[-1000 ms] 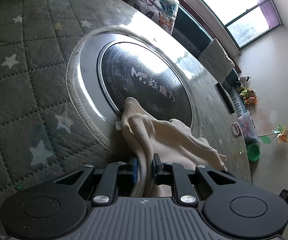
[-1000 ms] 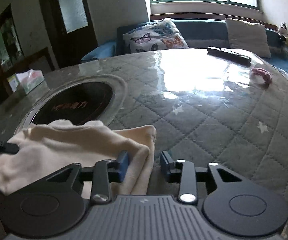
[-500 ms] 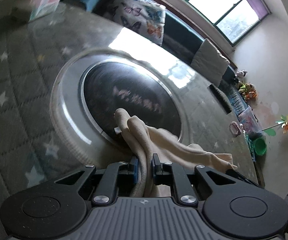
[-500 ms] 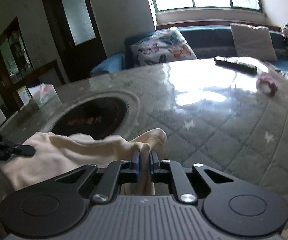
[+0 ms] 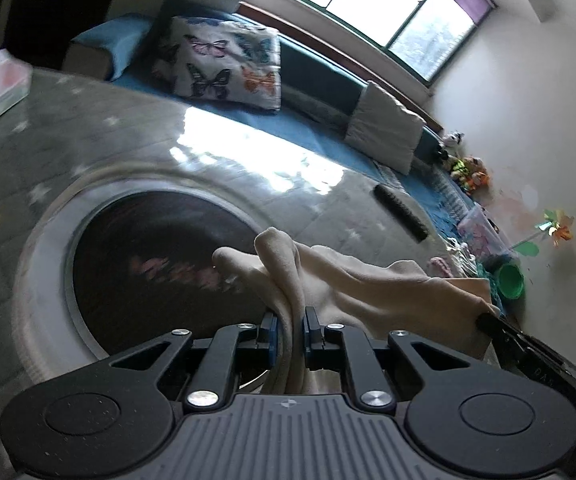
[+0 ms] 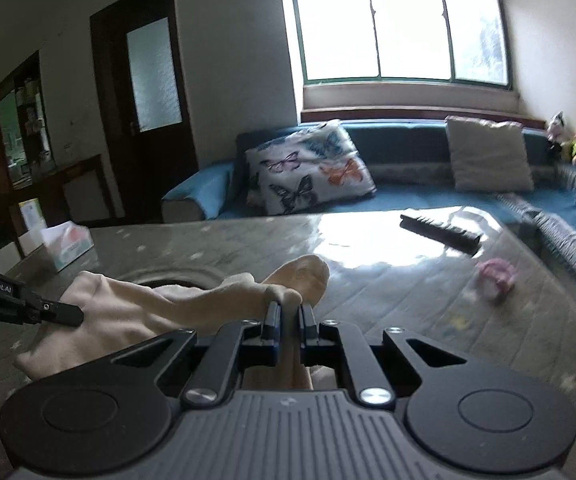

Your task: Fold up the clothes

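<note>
A cream cloth garment is held up between both grippers above the table. My left gripper is shut on one bunched edge of it. My right gripper is shut on another edge of the same garment. The garment stretches between them and its lower part sags toward the table. The right gripper's tip shows at the right of the left wrist view, and the left gripper's tip shows at the left of the right wrist view.
The table has a grey star-quilted cover under glass and a round black cooktop in a metal ring. A remote, a pink item and a tissue box lie on it. A blue sofa with cushions stands behind.
My right gripper closed on the garment's edge. Both grippers then rose and tilted up, lifting the garment off the table.
</note>
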{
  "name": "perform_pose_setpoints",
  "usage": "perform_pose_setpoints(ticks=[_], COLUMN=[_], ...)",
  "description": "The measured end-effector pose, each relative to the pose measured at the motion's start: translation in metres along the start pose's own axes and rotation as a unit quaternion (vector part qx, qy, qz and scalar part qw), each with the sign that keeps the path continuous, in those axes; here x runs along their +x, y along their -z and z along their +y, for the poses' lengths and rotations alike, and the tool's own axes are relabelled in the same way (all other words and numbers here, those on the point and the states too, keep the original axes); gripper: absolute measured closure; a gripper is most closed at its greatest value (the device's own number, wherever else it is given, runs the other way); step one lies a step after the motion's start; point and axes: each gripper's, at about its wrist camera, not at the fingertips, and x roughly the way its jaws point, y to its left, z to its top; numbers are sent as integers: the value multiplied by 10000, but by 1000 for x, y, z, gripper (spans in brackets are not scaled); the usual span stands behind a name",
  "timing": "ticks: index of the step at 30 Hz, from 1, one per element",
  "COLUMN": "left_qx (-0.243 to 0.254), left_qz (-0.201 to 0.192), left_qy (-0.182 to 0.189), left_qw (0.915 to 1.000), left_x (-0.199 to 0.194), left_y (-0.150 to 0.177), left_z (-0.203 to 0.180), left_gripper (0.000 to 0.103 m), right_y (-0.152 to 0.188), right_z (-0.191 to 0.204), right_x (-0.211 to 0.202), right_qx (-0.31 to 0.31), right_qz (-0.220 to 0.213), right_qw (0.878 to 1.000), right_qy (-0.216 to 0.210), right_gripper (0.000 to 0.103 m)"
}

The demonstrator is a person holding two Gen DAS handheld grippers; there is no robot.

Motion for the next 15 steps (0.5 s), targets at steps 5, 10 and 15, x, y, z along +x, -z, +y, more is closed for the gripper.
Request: perform_pose_setpoints(ticks=[5,10,15], left_qx=[237,361,597], left_qz=[58,293,484], left_qy=[67,159,146], left_qw=[9997,9988,9969], left_x=[35,78,118], left_y=[-15,-18,-12], left_z=[-29,-52,-69], left_gripper=[90,90,90], right_y=[-12,-13,-4], right_z=[-26,-57,-85], right_x=[3,18,37], right_qx=[-49,22,163], right_qz=[-35,128,345], right_qw=[9994,9974,9942], right_qy=[353,713,1010], right_gripper=[96,96,96])
